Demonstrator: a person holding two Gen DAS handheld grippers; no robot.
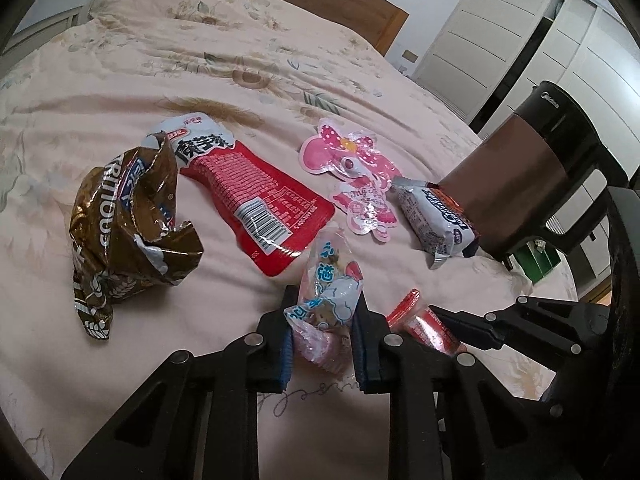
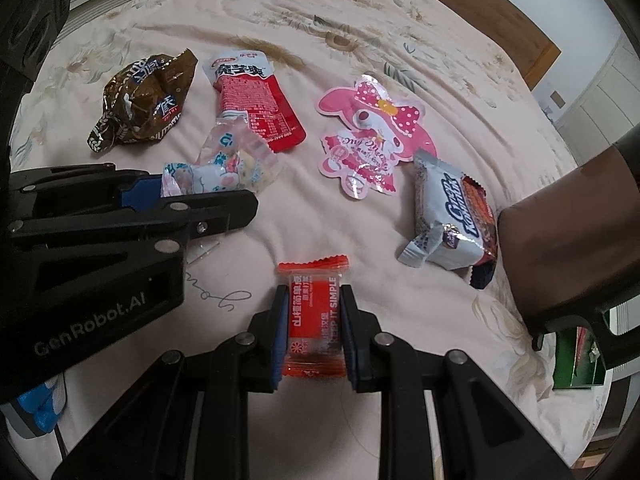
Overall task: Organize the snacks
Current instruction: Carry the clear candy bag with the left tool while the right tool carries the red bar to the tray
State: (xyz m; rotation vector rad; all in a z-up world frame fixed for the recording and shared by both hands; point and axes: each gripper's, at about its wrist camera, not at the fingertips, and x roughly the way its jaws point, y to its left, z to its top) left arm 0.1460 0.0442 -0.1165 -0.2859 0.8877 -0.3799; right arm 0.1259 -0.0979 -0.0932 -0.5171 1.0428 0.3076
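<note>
Right wrist view: right gripper point(image 2: 314, 330) clamped on orange candy packet point(image 2: 314, 320), long axis running along the fingers; left gripper point(image 1: 324, 332) clamped on clear cartoon packet point(image 1: 326, 300), pointing forward past the fingertips.

On the bed point(image 2: 280, 24) ahead of you, the crumpled bag point(image 2: 144, 104) lies far left, the flat pouch point(image 2: 256, 100) just right of it, the character-shaped packet point(image 2: 368, 136) further right, and the wafer pack point(image 2: 452, 216) rightmost, beside the kettle point(image 2: 568, 232).

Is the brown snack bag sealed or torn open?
Torn open: the brown snack bag is crumpled, its ragged top edge gaping and silver lining showing.
</note>
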